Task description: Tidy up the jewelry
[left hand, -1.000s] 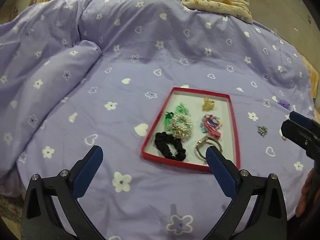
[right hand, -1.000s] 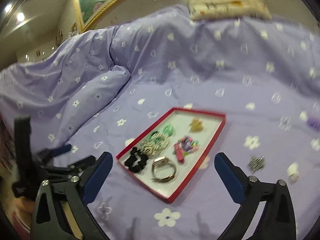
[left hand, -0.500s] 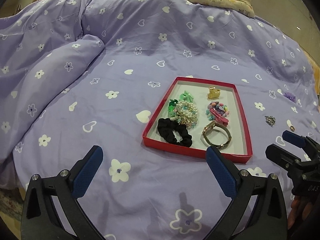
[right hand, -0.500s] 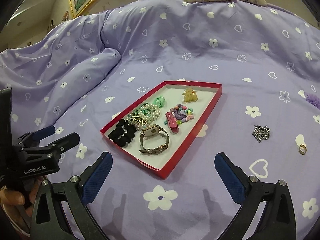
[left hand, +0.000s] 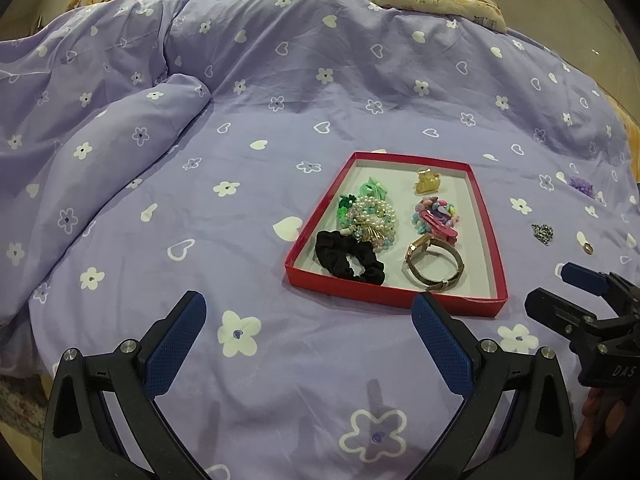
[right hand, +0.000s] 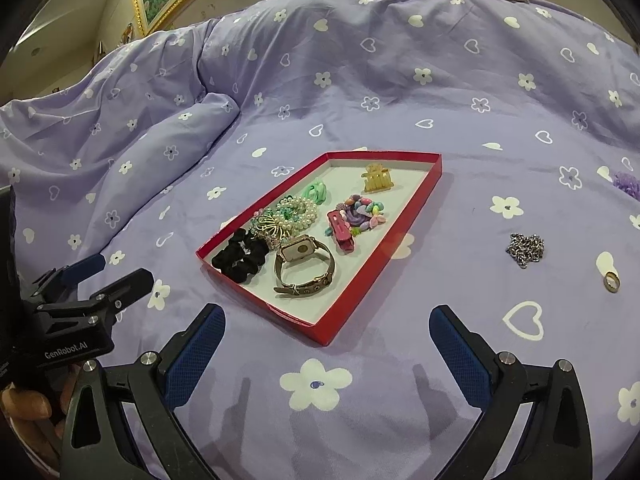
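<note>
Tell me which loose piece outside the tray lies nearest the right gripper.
The small ring on the duvet: it lies nearer the right gripper than the silver chain and the purple scrunchie beyond.
</note>
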`<state>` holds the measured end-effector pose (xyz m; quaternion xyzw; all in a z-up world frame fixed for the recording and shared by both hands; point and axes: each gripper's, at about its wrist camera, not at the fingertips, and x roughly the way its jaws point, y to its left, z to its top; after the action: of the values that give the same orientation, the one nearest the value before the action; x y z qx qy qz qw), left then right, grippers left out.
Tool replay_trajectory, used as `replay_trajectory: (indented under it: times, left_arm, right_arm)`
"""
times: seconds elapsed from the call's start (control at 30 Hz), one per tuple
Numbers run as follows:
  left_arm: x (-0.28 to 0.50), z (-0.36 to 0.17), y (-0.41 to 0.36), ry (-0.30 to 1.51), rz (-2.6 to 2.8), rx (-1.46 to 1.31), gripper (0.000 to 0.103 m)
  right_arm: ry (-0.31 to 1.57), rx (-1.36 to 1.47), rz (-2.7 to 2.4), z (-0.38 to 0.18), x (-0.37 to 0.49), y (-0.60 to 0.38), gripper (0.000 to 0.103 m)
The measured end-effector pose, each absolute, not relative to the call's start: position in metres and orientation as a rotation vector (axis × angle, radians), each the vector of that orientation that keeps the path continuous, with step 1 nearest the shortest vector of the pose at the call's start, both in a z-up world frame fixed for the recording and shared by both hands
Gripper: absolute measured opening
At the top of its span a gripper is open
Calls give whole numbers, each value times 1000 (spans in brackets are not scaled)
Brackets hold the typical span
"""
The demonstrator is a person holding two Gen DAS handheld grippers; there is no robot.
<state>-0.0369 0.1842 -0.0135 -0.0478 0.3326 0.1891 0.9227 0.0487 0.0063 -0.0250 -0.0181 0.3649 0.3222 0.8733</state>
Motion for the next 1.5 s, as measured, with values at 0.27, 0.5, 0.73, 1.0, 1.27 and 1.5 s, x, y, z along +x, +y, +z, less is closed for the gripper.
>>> replay_trajectory:
  times: [0.27, 0.5, 0.73, 1.0, 1.27, 1.5]
  left_arm:
    - [-37, -14, 182, 690, 391, -97, 103]
    - [-37, -14, 183, 691, 395, -101, 103]
    - [-37, -15, 187, 691, 398, -103, 103]
    - [-38, -14, 187, 689, 391, -101, 103]
    - [-37, -11, 187, 683, 397, -104, 103]
    - [-38, -11, 185, 684, 397, -101, 103]
  right_arm:
    - [764, -40, 683, -25, 45, 8, 103]
    - [765, -43, 691, -24, 43, 11, 103]
    - [761, -43, 695, -22, 41, 14, 103]
    - [749, -45, 705, -18, 37, 16, 103]
    - [736, -42, 705, -16, 36, 16, 103]
    - [733, -42, 709, -15, 36, 15, 103]
